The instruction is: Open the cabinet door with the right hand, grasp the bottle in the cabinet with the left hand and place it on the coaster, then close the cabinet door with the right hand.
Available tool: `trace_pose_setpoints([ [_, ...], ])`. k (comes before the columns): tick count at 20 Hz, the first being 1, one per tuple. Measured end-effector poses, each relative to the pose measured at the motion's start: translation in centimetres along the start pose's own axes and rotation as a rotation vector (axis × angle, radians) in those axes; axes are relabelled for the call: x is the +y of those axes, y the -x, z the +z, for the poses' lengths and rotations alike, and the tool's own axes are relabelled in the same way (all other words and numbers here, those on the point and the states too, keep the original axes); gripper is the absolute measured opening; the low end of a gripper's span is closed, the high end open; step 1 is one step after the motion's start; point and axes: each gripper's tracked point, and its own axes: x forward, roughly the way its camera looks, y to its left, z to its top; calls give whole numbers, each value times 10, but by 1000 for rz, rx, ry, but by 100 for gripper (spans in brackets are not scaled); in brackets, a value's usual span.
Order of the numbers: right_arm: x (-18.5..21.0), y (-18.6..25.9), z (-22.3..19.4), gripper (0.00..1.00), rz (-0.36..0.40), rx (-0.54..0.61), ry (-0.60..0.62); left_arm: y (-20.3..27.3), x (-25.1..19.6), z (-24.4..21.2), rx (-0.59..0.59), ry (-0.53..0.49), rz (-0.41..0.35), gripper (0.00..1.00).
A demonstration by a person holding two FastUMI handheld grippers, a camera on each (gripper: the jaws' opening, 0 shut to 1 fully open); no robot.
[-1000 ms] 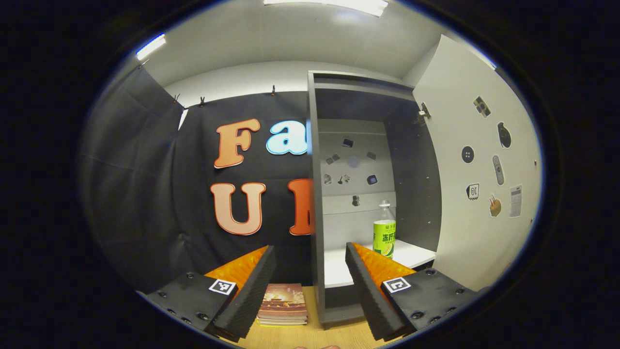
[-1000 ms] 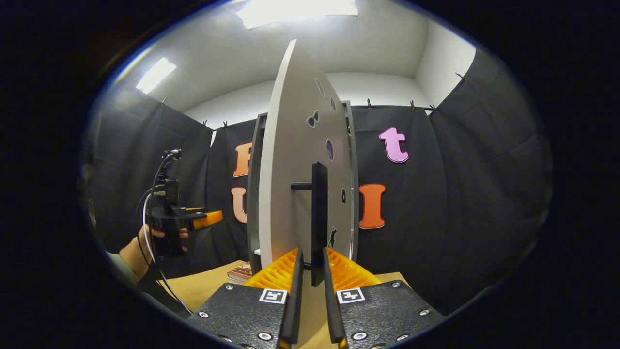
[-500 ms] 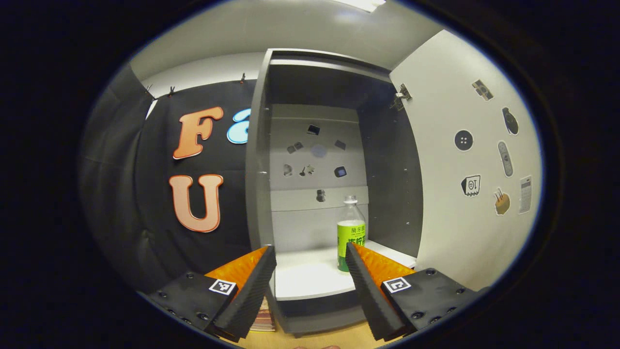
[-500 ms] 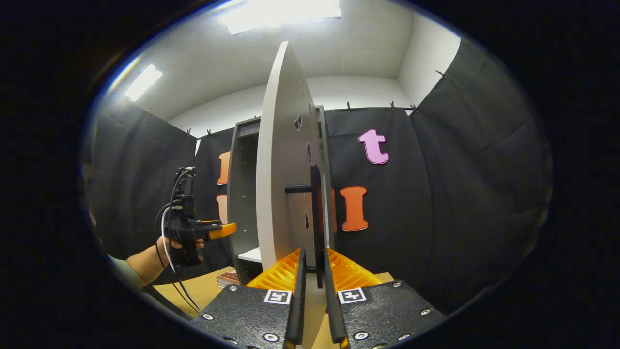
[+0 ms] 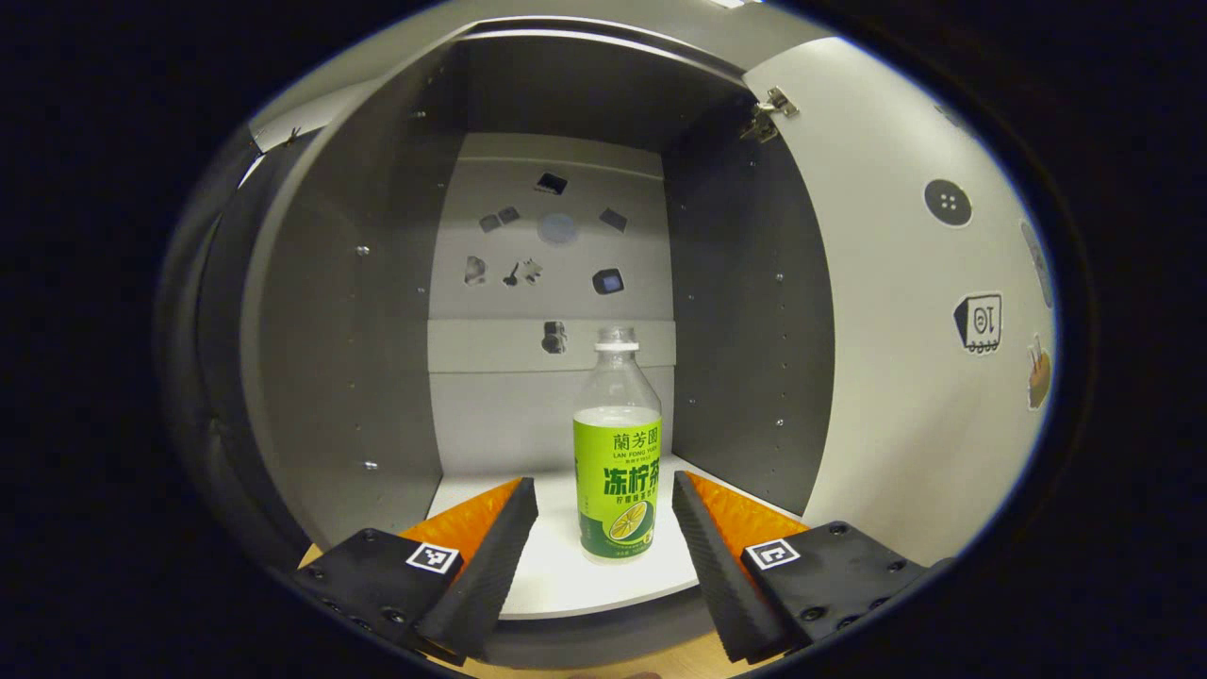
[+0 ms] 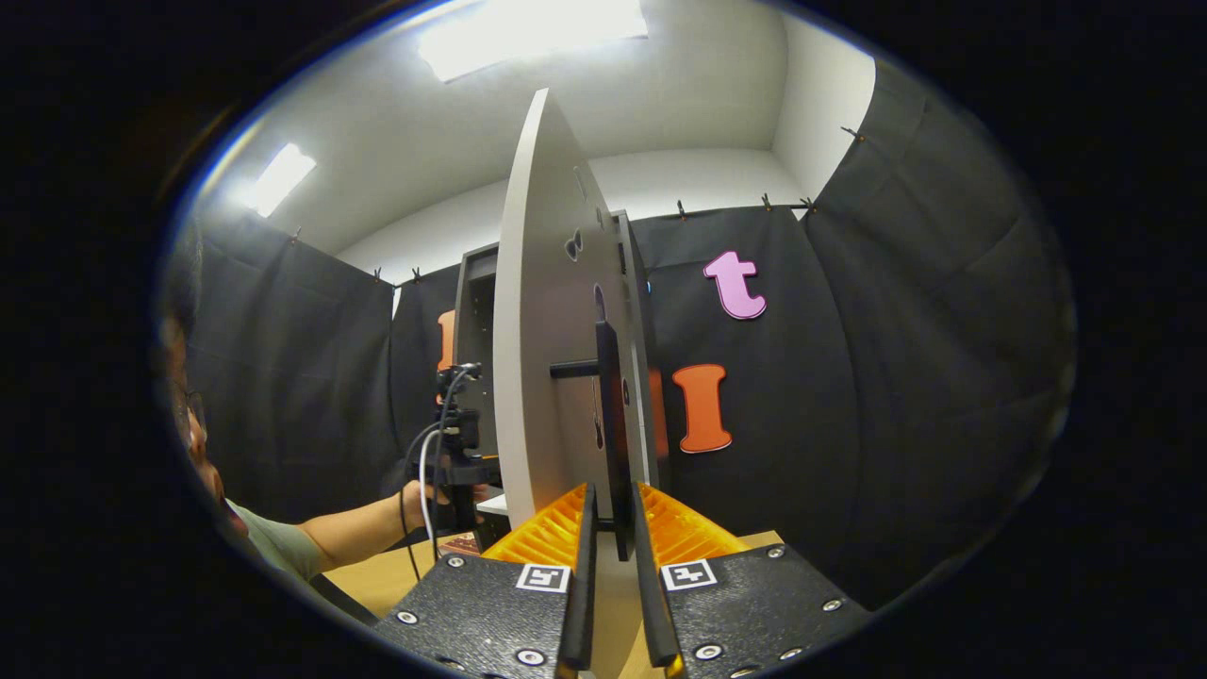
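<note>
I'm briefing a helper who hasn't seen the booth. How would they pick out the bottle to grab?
Find the grey cabinet with its door swung open. On its white shelf stands one upright bottle, between the open left gripper's fingers. It is clear with a green label, the only loose thing inside.

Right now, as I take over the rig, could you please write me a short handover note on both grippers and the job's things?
Left gripper: open, at the cabinet mouth, fingers either side of the clear plastic bottle with the green label, not touching it.
Right gripper: fingers close around the dark bar handle of the pale cabinet door; contact unclear.
Bottle: upright on the white shelf.
Done: door open.
Left: grasp the bottle, place it on the coaster, close the door.
</note>
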Motion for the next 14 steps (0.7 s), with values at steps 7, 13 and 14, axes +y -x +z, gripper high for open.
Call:
trace_pose_setpoints([
  [7,-1,-1,3,29,38,-16,-13,-57,-5,-16,13,0,25,96],
  [13,-7,-2,3,41,33,-21,-10,-87,0,-18,3,-2,54,95],
  [14,-7,-3,3,42,33,-21,-14,-90,1,-18,0,6,60,95],
])
